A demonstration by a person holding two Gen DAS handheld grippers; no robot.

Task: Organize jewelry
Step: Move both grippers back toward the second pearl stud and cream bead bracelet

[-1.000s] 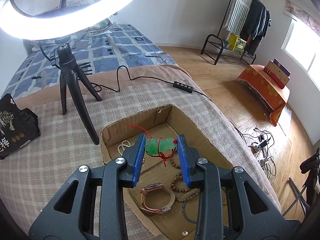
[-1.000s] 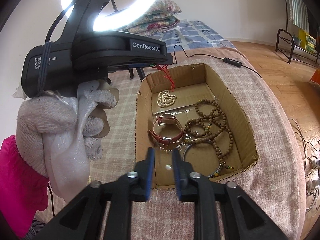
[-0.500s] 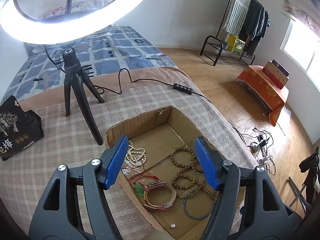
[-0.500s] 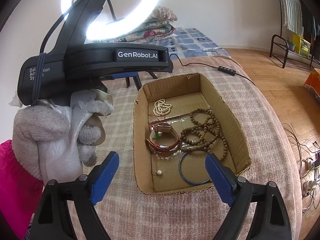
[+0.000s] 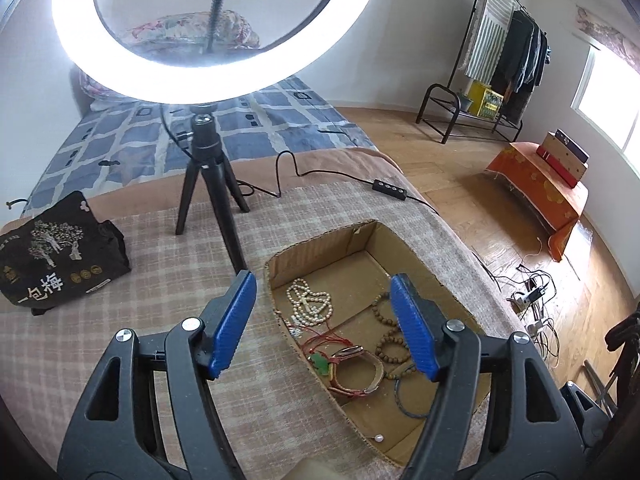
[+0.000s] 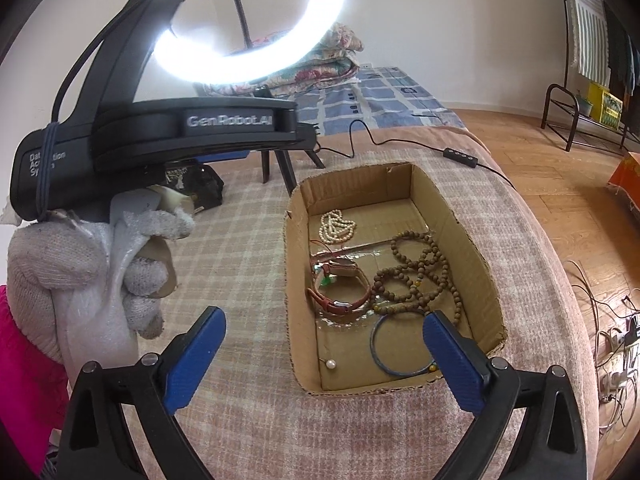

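Box: cardboard box point(image 6: 460, 216) on the checked blanket point(image 6: 240, 248).
Contents: pearl strand point(image 6: 336, 226) at the far end; green pendant point(image 5: 320, 361) on red cord beside the watch point(image 6: 340, 292); wooden beads point(image 6: 416, 276); blue bangle point(image 6: 394, 346); loose pearl point(image 6: 330, 364).
Left gripper point(image 5: 324, 322): jaws wide, empty, pendant below between them.
Right gripper point(image 6: 324, 358): jaws just opened wide, empty, over the box's near end.

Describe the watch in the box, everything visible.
The watch has a reddish-brown leather-look strap curled into a loop and a rose-coloured case. It lies on its side on the floor of the cardboard box, near the left wall, between the pearls and the blue bangle. The green pendant with red cord rests against it.
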